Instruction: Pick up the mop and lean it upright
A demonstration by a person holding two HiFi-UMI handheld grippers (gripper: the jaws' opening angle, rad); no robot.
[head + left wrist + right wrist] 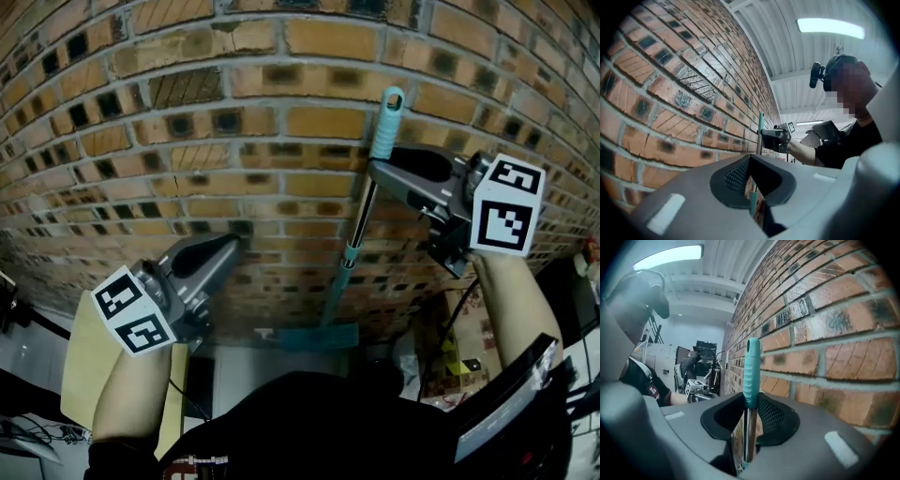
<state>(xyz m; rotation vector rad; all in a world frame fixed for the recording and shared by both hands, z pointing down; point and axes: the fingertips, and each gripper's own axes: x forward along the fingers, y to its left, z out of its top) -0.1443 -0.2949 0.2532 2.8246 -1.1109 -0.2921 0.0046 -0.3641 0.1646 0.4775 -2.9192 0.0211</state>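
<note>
Because the mop (361,223) has to finish propped against the brick wall (187,94), I hold it with the right claw (373,171) clamped on the pole high up, just below the teal grip (751,366). A hold that high gives me the most say over the lean.

In the head view the mop runs from right of centre near the top down to its flat teal head (319,337) at lower centre. The head seems to rest at the wall's foot. The pole stands nearly upright, close to the bricks; I cannot tell whether its top touches them.

In the right gripper view the pole fills the middle of the frame between both pads, with the grip rising above the claw and the wall to the right.

The left claw (230,246) sits at lower left, well apart from the mop. Its jaws are a narrow slit apart with nothing between them. I judge it is kept free as a spare.
</note>
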